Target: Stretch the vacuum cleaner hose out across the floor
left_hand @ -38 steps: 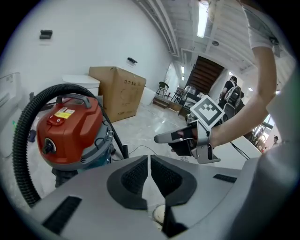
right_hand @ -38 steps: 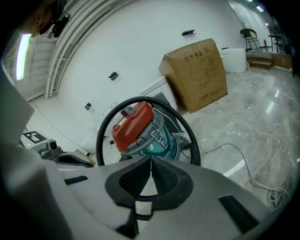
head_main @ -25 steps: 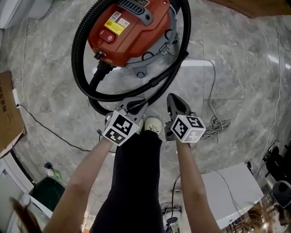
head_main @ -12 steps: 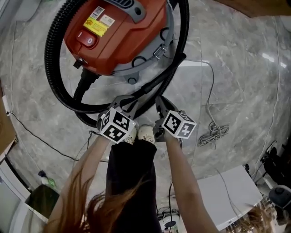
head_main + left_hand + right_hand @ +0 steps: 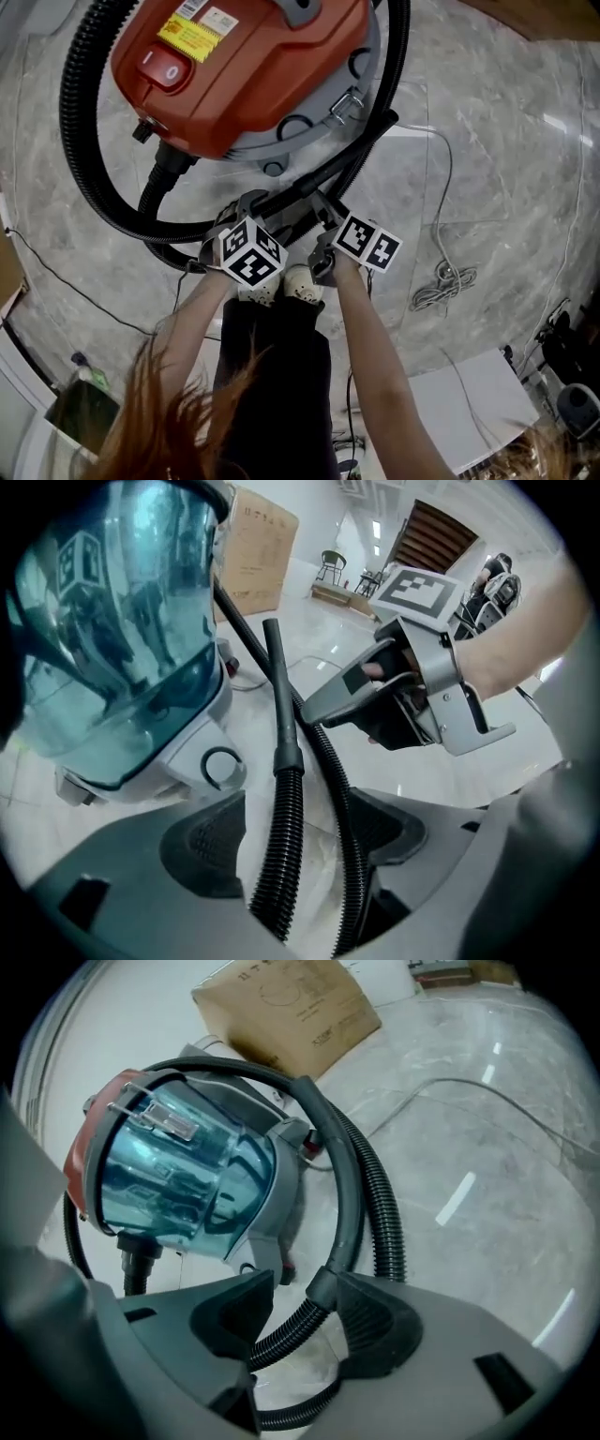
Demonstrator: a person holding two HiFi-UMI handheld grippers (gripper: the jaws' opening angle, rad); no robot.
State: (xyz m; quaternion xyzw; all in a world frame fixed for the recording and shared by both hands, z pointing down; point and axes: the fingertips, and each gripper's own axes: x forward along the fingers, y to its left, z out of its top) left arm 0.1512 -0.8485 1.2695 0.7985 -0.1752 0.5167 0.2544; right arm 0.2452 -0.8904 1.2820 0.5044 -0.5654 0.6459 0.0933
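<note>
A red vacuum cleaner (image 5: 234,66) stands on the marble floor, its black ribbed hose (image 5: 89,178) looped around it. Both grippers are low over the hose run in front of the machine. My left gripper (image 5: 253,208) has just been opening; in the left gripper view (image 5: 292,832) two hose runs (image 5: 281,855) lie between its wide jaws, untouched by the pads. My right gripper (image 5: 323,208) has also just been opening. The hose (image 5: 281,1330) and its smooth cuff (image 5: 322,1288) sit between its jaws (image 5: 305,1326), ungripped.
A pale power cord (image 5: 441,281) lies bunched on the floor at the right. A thin black cable (image 5: 75,281) runs along the left. A white box (image 5: 469,403) sits at lower right, a cardboard box (image 5: 291,1007) beyond the vacuum. The person's shoes (image 5: 298,281) stand just behind the grippers.
Both grippers have come down from above the shoes to the hose in front of the vacuum. Their jaws, shut before, now stand apart around the hose. The view has moved closer to the machine.
</note>
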